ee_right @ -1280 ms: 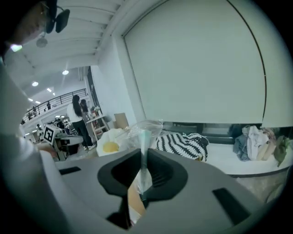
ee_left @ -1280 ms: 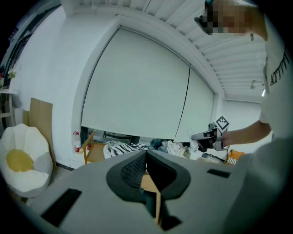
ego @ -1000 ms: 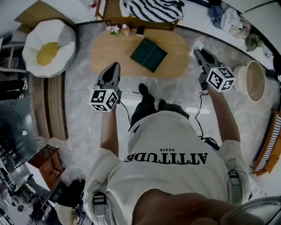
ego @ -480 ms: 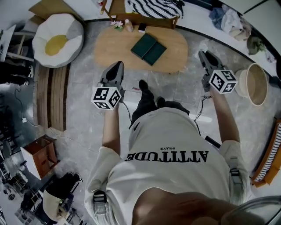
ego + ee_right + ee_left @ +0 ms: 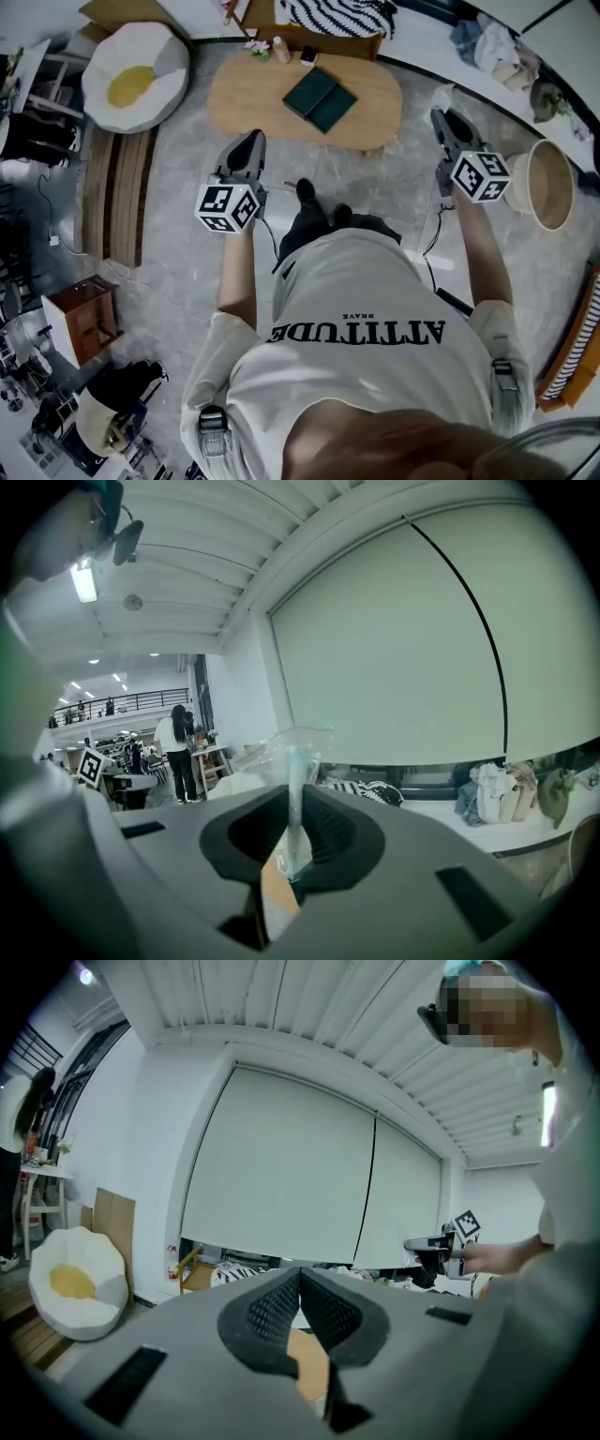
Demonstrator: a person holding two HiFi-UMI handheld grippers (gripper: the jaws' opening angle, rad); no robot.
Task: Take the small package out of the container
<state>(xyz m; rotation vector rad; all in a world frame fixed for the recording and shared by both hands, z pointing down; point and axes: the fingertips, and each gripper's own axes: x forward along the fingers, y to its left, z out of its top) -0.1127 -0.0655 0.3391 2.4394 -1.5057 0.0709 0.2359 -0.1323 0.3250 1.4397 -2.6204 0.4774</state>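
The right gripper (image 5: pixel 441 120) pinches the small clear package (image 5: pixel 292 761) in narrow jaws, up in air, apart from the container (image 5: pixel 548 187). The left gripper (image 5: pixel 248 142) is closed, empty. Since a second ago, only the table (image 5: pixel 272 98) looks slightly farther. The package seems already out.

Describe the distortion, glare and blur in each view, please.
Head view: strong fisheye bend at the edges, the wooden table sharp. Left gripper view: dark round corners, ceiling beams bowed. Right gripper view: the ceiling lamp glares, and the clear package looks faint against the pale blind.
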